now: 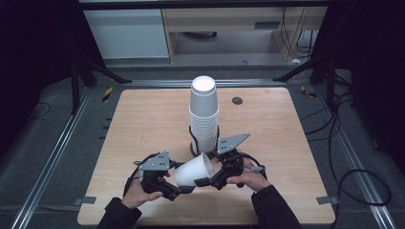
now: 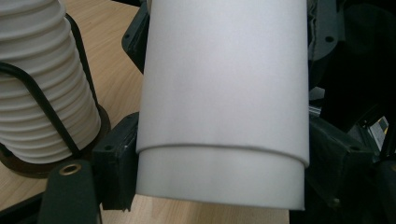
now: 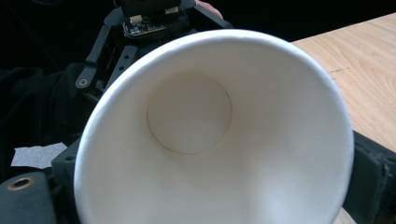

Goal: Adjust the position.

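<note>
white paper cup (image 1: 193, 171) lies on its side in the air just above the near edge of the wooden table (image 1: 143, 114), held between the two grippers. its open mouth faces the right gripper (image 1: 208, 182), and in the right gripper view you look straight into the mouth and down to the round bottom. the jaws there stand on either side of the rim; whether they press on it cannot be told. the left gripper (image 1: 180, 190) has the closed end of the cup: in the left gripper view the cup's wall lies crosswise between its two black jaws, which clamp it from both sides. both hands sit low at the near edge. behind the cup, near the table's middle, a tall stack of white cups (image 1: 204, 112) stands upright in a black holder (image 1: 193, 138).
</note>
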The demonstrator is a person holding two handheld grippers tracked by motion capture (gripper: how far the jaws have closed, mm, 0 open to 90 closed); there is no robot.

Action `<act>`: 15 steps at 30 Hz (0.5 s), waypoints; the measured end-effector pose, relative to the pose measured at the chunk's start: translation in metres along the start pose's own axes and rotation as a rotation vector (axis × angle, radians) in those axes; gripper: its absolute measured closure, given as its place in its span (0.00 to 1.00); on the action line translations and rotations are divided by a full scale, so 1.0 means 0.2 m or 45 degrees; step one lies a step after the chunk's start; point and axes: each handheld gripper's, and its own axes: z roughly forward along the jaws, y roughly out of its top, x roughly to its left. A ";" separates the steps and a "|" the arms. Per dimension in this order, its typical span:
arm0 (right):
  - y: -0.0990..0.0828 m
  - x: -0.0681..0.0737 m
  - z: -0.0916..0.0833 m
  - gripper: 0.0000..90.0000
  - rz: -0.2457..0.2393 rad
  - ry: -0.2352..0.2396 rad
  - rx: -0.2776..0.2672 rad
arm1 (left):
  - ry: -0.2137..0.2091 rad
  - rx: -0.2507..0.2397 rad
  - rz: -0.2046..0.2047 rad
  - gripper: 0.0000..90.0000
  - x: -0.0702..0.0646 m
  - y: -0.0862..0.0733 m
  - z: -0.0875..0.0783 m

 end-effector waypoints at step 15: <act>0.01 0.02 -0.01 0.11 -0.027 -0.027 0.015 | 0.024 -0.003 0.026 0.23 -0.01 0.00 0.01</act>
